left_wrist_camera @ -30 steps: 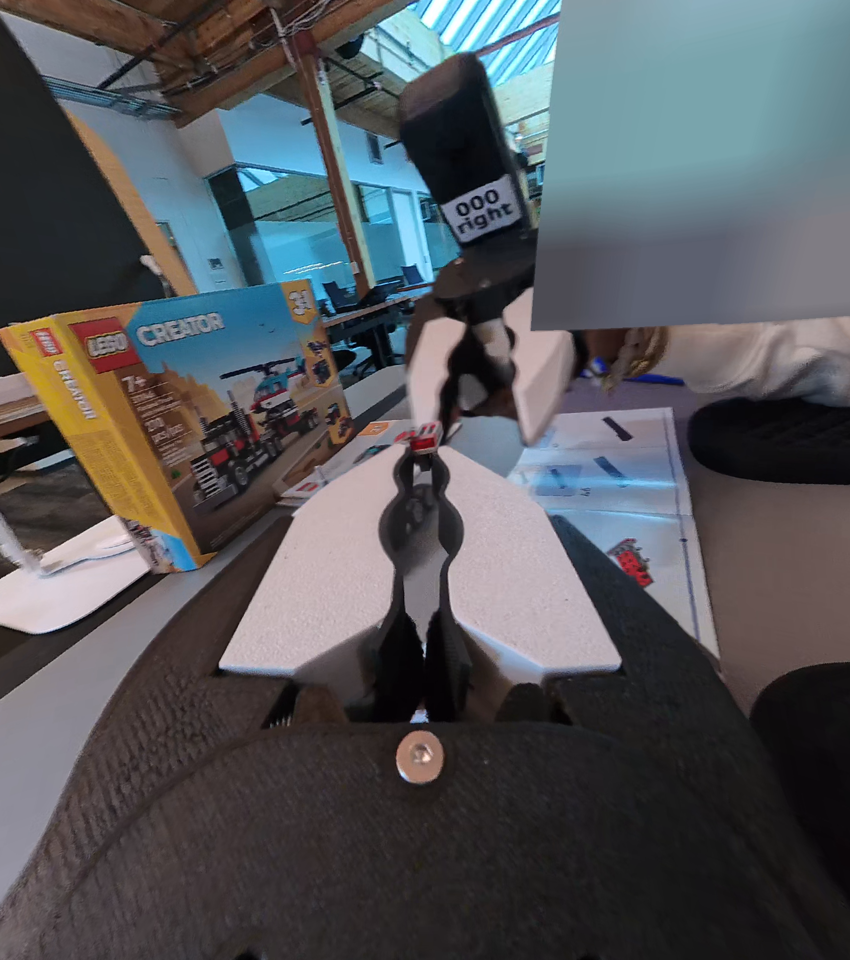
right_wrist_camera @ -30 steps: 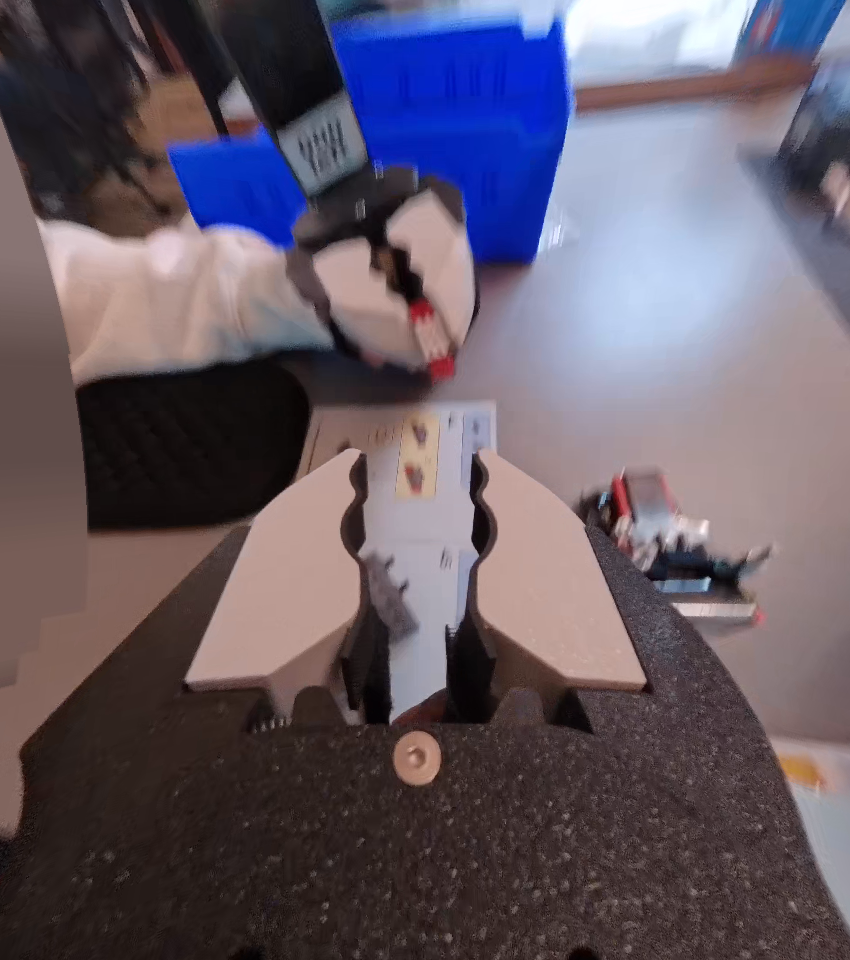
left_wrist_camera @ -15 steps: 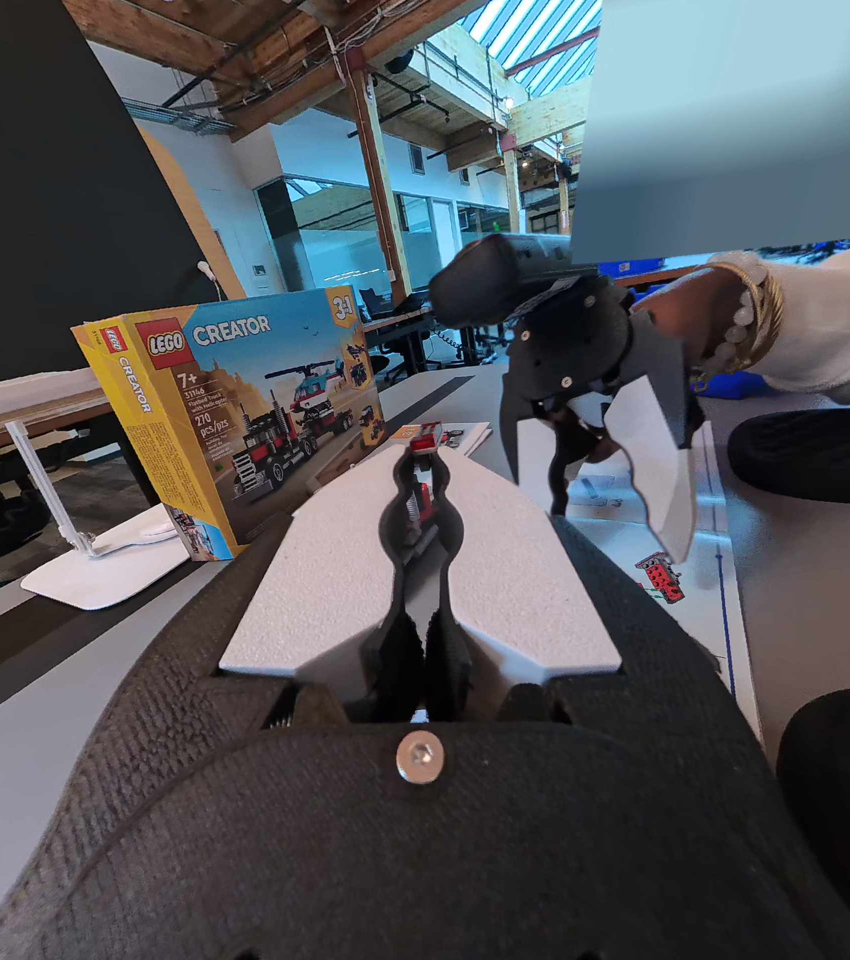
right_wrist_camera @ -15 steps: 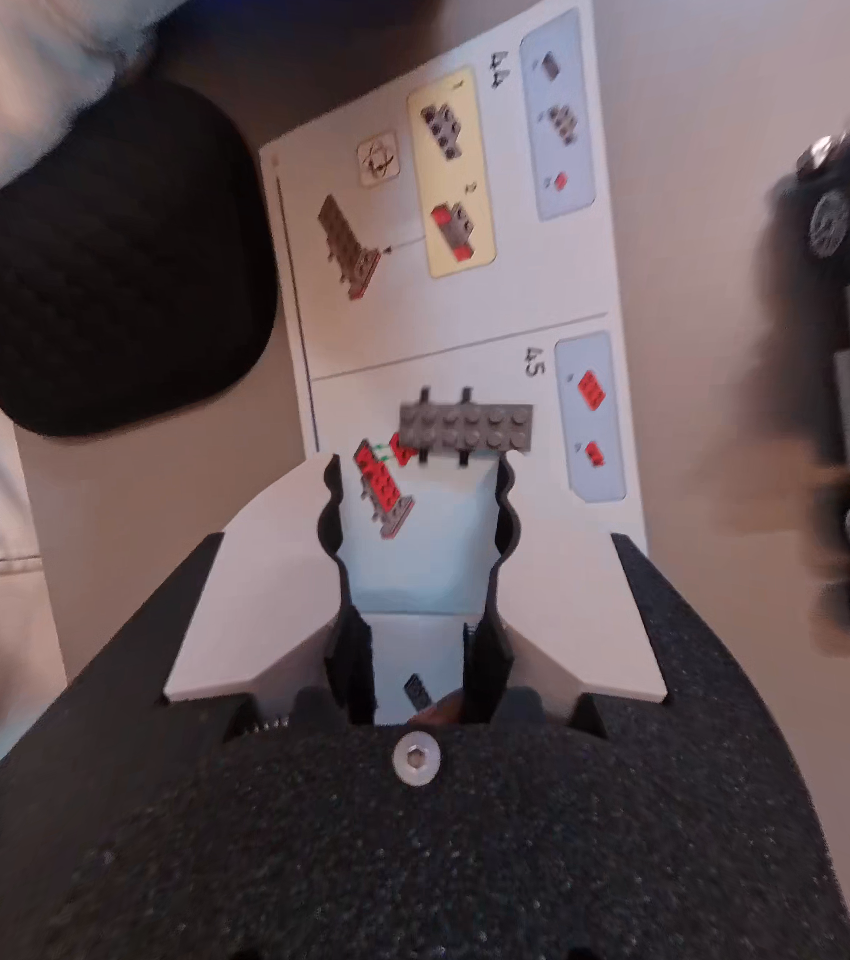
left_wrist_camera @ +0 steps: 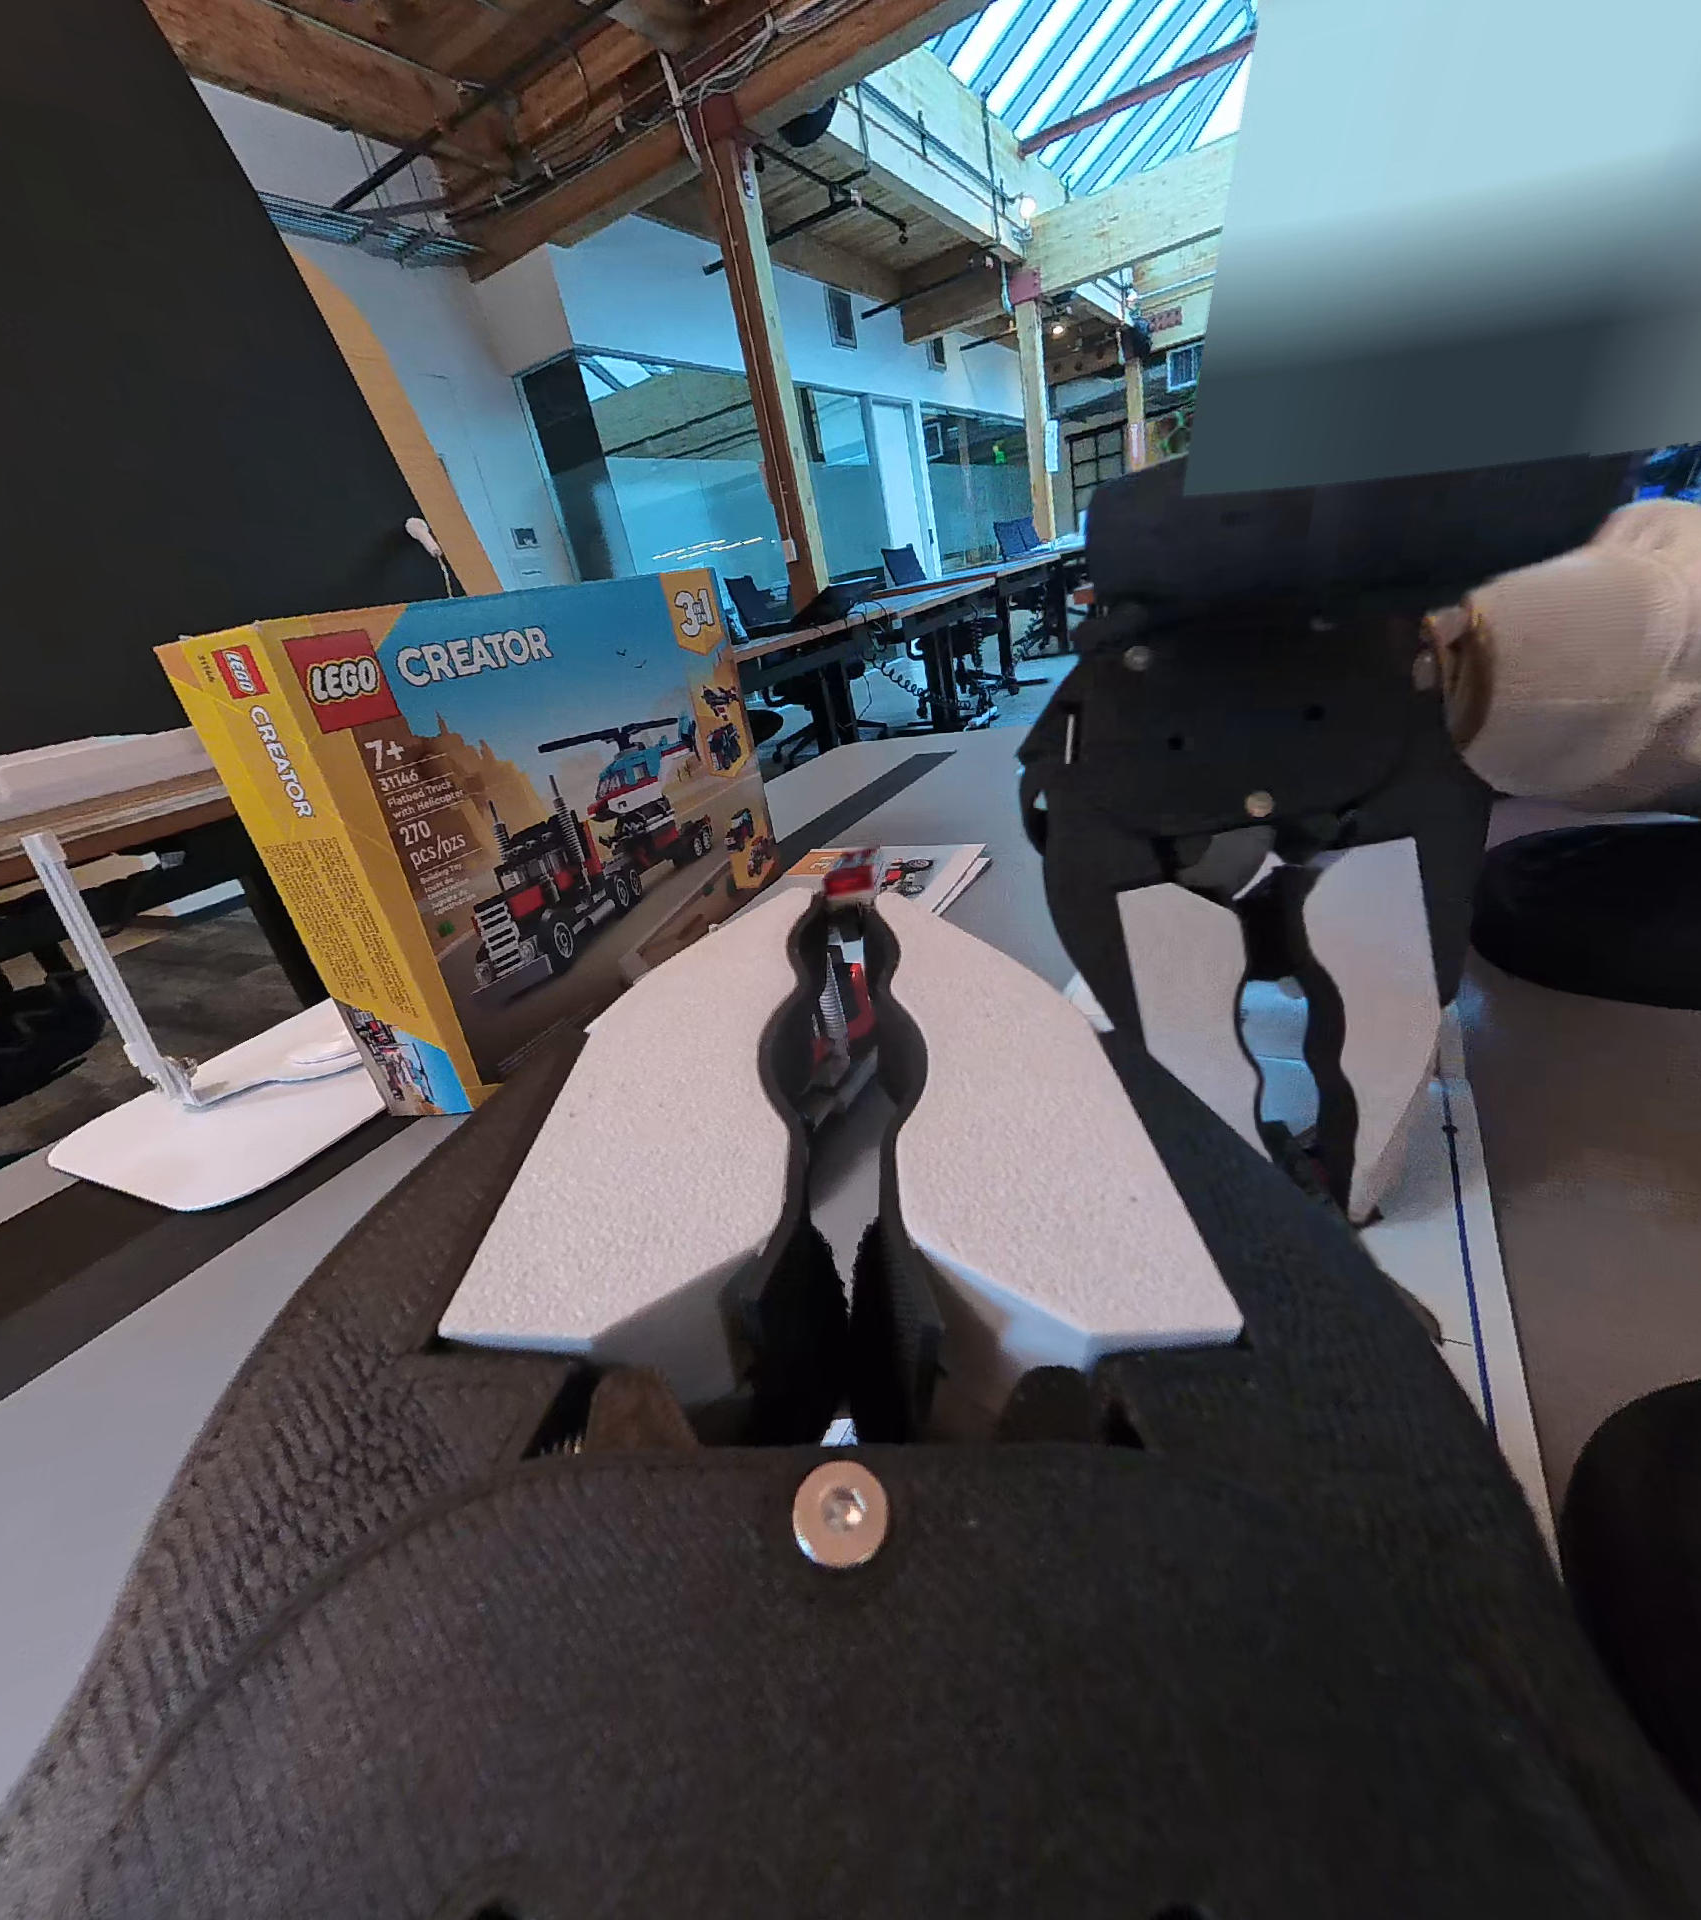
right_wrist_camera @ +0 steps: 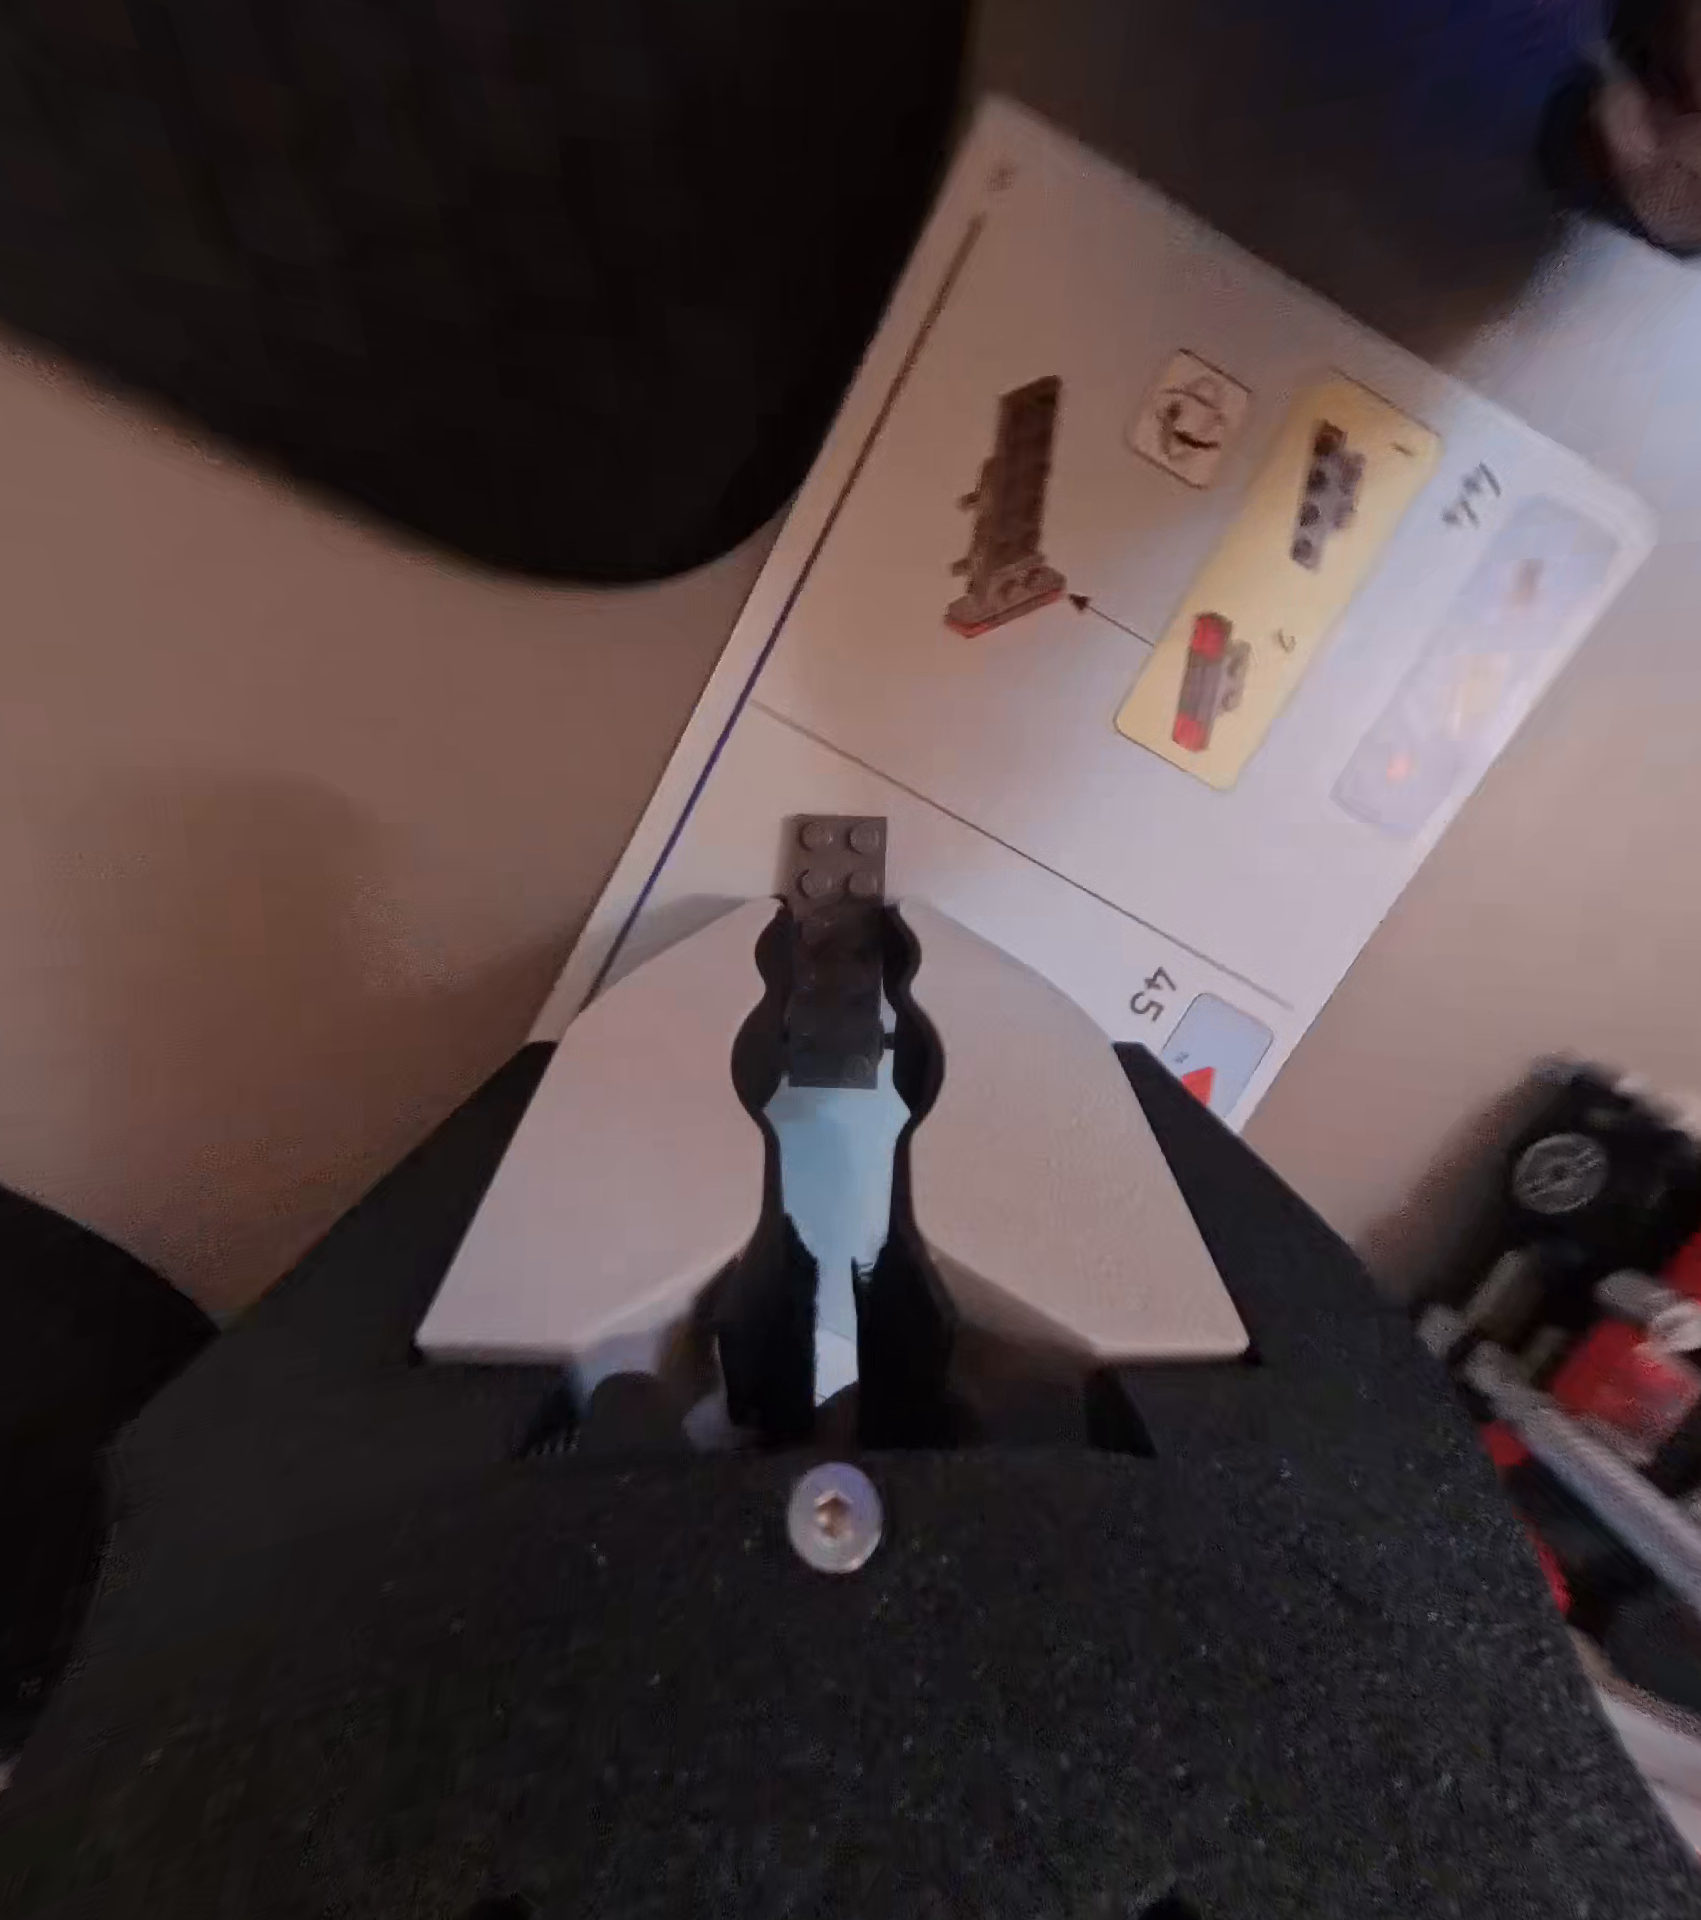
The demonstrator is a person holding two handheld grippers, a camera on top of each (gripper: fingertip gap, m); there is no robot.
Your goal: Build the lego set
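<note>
grey lego plate [right_wrist_camera: 833, 956] pinched in downward-pointing right gripper [right_wrist_camera: 833, 909]; red-grey piece [left_wrist_camera: 841, 971] clamped in level left gripper [left_wrist_camera: 841, 914]

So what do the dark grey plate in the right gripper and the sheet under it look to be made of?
The dark grey plate, pinched in the right gripper, looks like moulded hard plastic, matt to semi-gloss: crisp round studs, uniform colour. The instruction sheet looks like smooth printed paper: thin, flat, coloured diagrams.
</note>
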